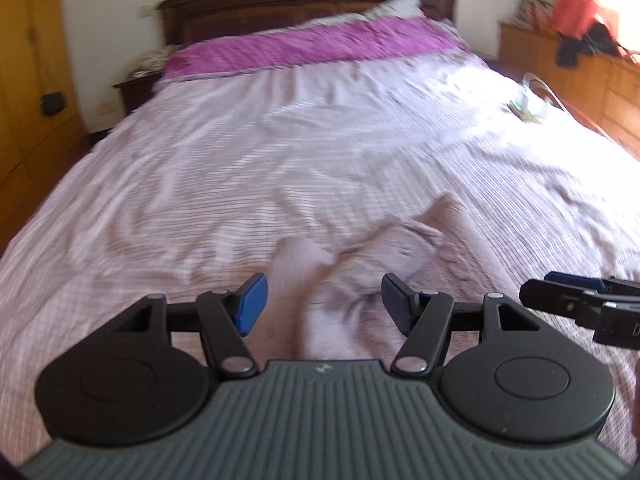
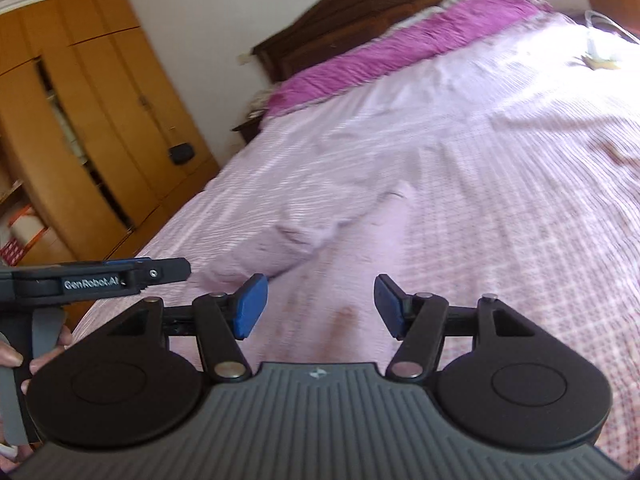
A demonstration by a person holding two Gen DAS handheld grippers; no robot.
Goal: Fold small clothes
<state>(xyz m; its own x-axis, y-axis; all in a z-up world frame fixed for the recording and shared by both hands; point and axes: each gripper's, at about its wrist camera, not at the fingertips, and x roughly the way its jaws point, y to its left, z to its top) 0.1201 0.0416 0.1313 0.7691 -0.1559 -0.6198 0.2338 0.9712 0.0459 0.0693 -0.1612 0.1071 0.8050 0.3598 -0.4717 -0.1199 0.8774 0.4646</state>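
Lettering "GenRobot.AI" marks left gripper (image 2: 176, 272) beside garment (image 2: 288, 240).

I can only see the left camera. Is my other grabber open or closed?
Observer: Open. The right gripper has its fingers wide apart and nothing between them.
Operator: Is it over the little pink clothes?
Observer: No. The clothes lie ahead of it and to its left. In front of it is only the bedspread, with a reddish stain.
Operator: Who holds my grabber?
Observer: A hand is wrapped around the handle of the left gripper.
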